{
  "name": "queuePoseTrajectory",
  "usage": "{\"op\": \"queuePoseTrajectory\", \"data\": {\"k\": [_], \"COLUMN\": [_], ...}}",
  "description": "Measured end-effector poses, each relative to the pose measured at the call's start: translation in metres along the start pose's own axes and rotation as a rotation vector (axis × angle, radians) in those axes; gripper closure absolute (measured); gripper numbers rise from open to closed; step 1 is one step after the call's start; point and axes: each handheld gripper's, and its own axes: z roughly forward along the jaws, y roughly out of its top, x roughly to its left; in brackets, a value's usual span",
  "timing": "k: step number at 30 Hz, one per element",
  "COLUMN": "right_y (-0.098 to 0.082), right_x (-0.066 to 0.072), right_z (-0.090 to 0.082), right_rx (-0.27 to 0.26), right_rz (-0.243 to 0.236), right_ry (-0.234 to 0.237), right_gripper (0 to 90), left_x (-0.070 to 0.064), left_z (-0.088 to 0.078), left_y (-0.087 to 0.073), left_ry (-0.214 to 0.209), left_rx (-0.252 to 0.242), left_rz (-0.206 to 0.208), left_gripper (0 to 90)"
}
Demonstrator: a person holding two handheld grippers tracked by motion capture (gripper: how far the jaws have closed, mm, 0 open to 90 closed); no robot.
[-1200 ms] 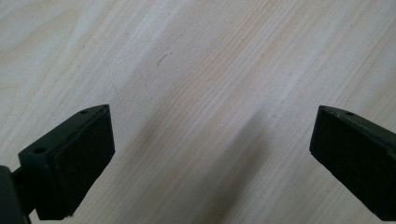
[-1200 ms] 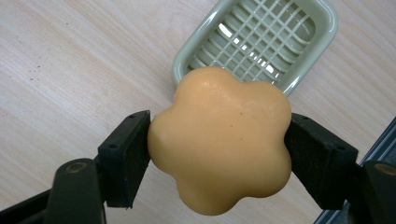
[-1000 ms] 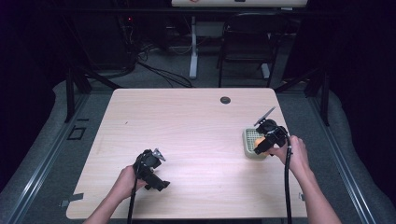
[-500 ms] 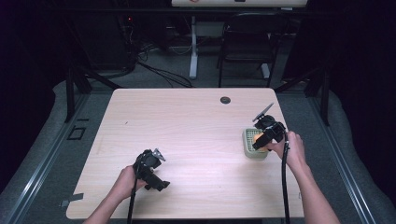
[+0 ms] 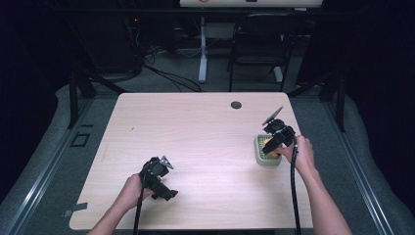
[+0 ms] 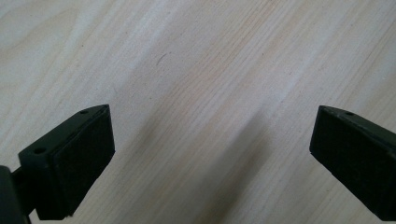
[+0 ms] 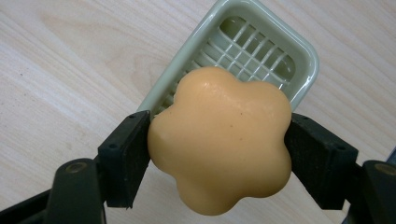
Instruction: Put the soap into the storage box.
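Your right gripper [image 7: 217, 154] clamps one orange soap [image 7: 219, 140] above the one green tray [image 7: 306, 56]; your left gripper [image 6: 212, 154], well left of it, gapes empty.

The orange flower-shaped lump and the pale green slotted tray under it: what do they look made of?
The orange flower-shaped lump, clamped in the right gripper, looks like a moulded bar of soap: smooth, waxy, with a soft sheen and tiny specks. It could also be wax or foam. The pale green slotted tray looks like glossy moulded plastic, with rounded rims, a thin grid and sharp highlights. It sits on a light wood-grain table, probably laminate.
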Motion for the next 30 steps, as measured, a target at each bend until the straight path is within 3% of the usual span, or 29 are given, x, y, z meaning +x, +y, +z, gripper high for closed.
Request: {"op": "queuePoseTrajectory", "data": {"k": [3, 4, 5, 7, 9, 11, 17, 18, 29, 30], "right_y": [0.001, 0.003, 0.003, 0.004, 0.006, 0.006, 0.009, 0.008, 0.011, 0.011], "right_x": [0.0, -0.002, 0.0, 0.0, -0.002, -0.001, -0.003, -0.003, -0.005, -0.004], "right_z": [0.006, 0.005, 0.007, 0.01, 0.011, 0.013, 0.019, 0.022, 0.029, 0.031], "right_rx": [-0.012, 0.023, -0.007, -0.01, 0.023, 0.001, 0.02, -0.001, 0.021, 0.005], "right_rz": [0.009, -0.018, 0.006, 0.007, -0.015, -0.001, -0.01, 0.004, -0.01, 0.0], "right_ry": [-0.001, -0.006, -0.001, -0.004, -0.002, -0.009, -0.016, -0.017, -0.035, -0.035], "right_gripper": [26.4, 26.4, 26.4, 26.4, 26.4, 26.4, 26.4, 26.4, 26.3, 26.3], "left_x": [0.0, 0.0, 0.0, 0.0, 0.0, 0.0, 0.0, 0.0, 0.0, 0.0], "left_z": [0.0, 0.0, 0.0, 0.0, 0.0, 0.0, 0.0, 0.0, 0.001, 0.001], "left_y": [0.0, 0.0, 0.0, 0.0, 0.0, 0.0, 0.0, 0.0, 0.0, 0.0], "left_ry": [-0.003, -0.003, -0.003, -0.003, -0.003, -0.002, -0.004, -0.003, -0.003, -0.004], "left_rx": [0.0, -0.001, -0.001, 0.0, 0.001, 0.0, 0.0, 0.0, -0.001, -0.001], "left_rz": [-0.001, -0.002, -0.002, 0.0, -0.001, -0.001, -0.002, -0.001, -0.002, -0.003], "left_gripper": [0.0, 0.0, 0.0, 0.0, 0.0, 0.0, 0.0, 0.0, 0.0, 0.0]}}
